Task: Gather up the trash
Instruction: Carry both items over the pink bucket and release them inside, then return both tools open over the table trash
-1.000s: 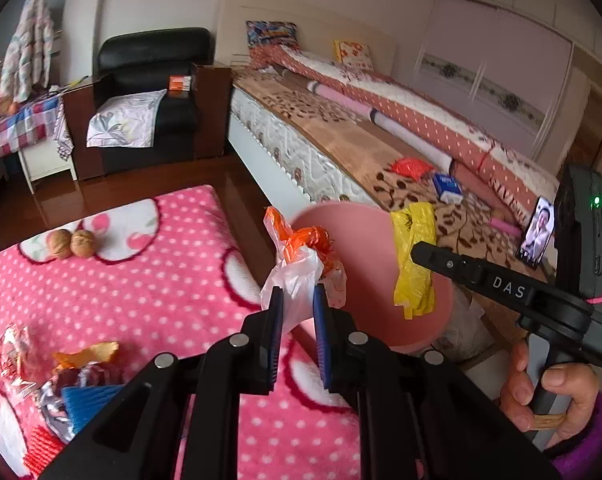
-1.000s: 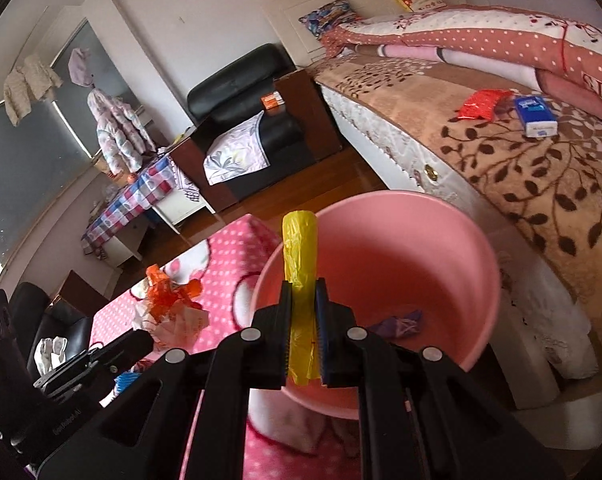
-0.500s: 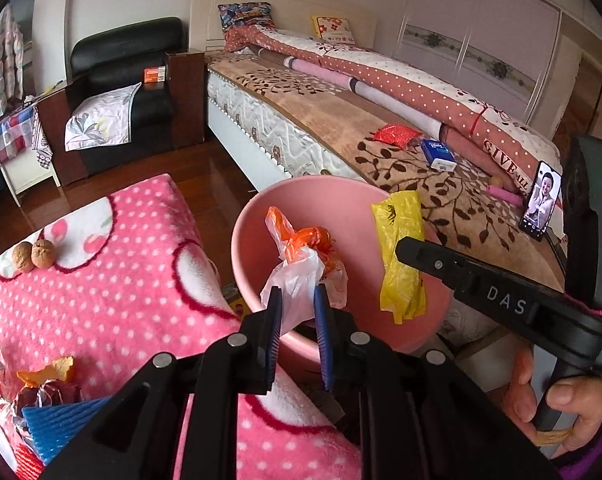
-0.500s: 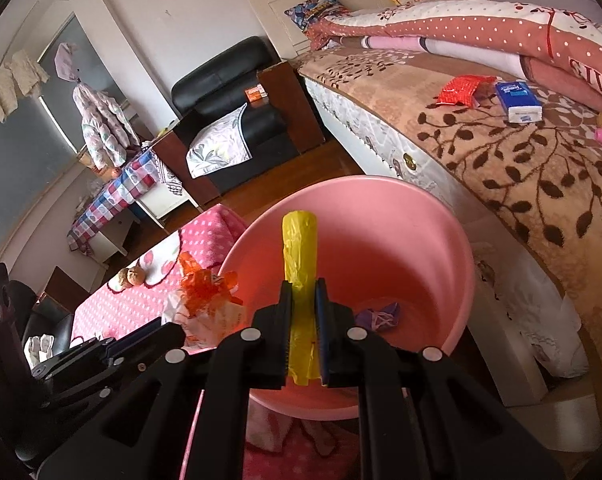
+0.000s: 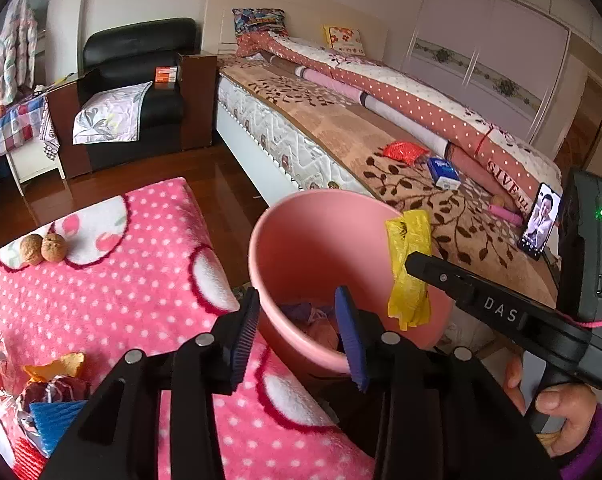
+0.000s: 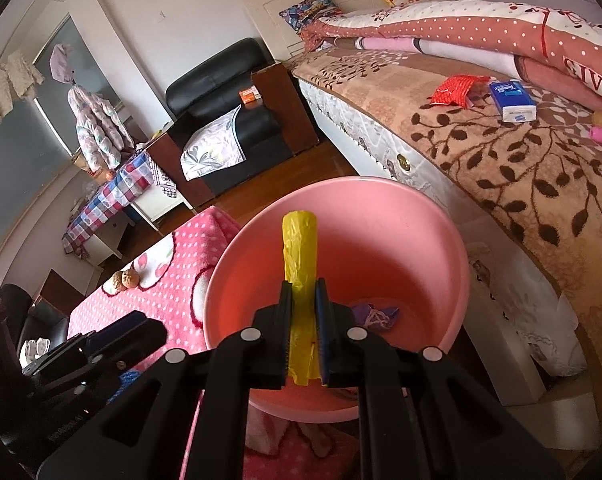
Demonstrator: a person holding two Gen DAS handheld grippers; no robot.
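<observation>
1. Leftover trash (image 5: 41,396) (foil wrappers, an orange scrap, a blue piece) is sitting at the near-left edge of the pink dotted blanket (image 5: 141,280), likely next to be collected. Two walnuts (image 5: 43,247) are lying toward its far-left edge, well apart from that pile.
2. The left gripper (image 5: 297,336) is hovering over the near rim of the pink basin (image 5: 257,264), right off the blanket's right edge. Its jaws have just been opening and are standing released with nothing between them, so the drop lands inside.
3. Scraps (image 5: 305,314) (purple and pale bits) are already lying at the basin bottom.
4. The right gripper (image 6: 303,320) is clenching a yellow plastic bag (image 6: 299,248), folded into a strip and standing up above the pads over the basin's middle. It is probably held there ready to drop.
5. The bed (image 6: 501,168) is standing just beside the basin on the right, with a red packet (image 6: 457,88), a tissue pack (image 6: 513,100) and a phone (image 5: 539,222) on its cover.
6. Nothing is blocking the basin mouth; the two grippers are crowding each other above it (possible bump).
</observation>
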